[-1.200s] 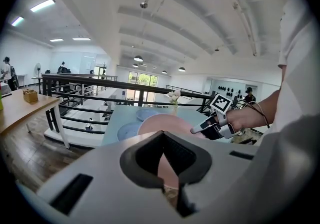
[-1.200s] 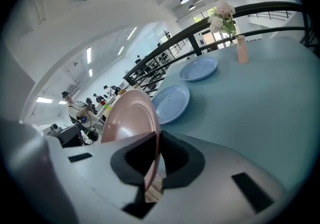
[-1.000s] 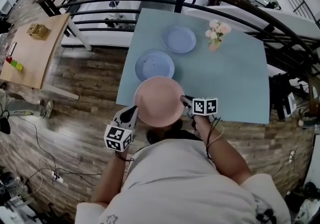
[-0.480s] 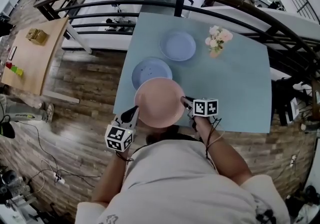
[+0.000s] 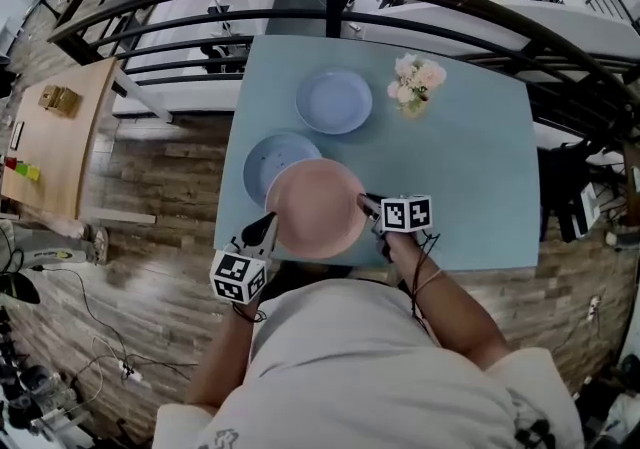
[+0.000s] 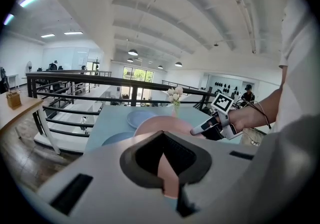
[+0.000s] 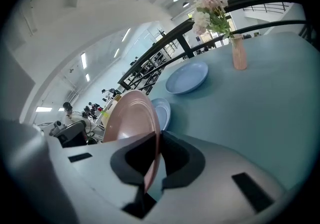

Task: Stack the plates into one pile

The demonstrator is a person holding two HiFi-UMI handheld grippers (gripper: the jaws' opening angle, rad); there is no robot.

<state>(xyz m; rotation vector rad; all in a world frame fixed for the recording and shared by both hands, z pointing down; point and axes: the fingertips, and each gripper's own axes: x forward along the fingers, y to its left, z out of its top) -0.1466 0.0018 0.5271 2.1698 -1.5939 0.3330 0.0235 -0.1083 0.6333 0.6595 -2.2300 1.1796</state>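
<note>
White T-shirt [image 5: 370, 367], 2 grey grippers [image 5: 268, 222] [image 5: 366, 203] with marker cubes [image 5: 238, 277].

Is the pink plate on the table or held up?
Held up: the left gripper and right gripper clamp the pink plate by its rim, above the near blue plate.

Your left gripper [image 5: 266, 224] and right gripper [image 5: 367, 204] both point forward and slightly down, forearms reaching ahead. Each has its jaws clamped on an opposite rim of the pink plate [image 5: 315, 209].

Round pink plate [image 5: 316, 207] aloft above near blue plate [image 5: 266, 159]; far blue plate [image 5: 334, 101] apart, flat.
</note>
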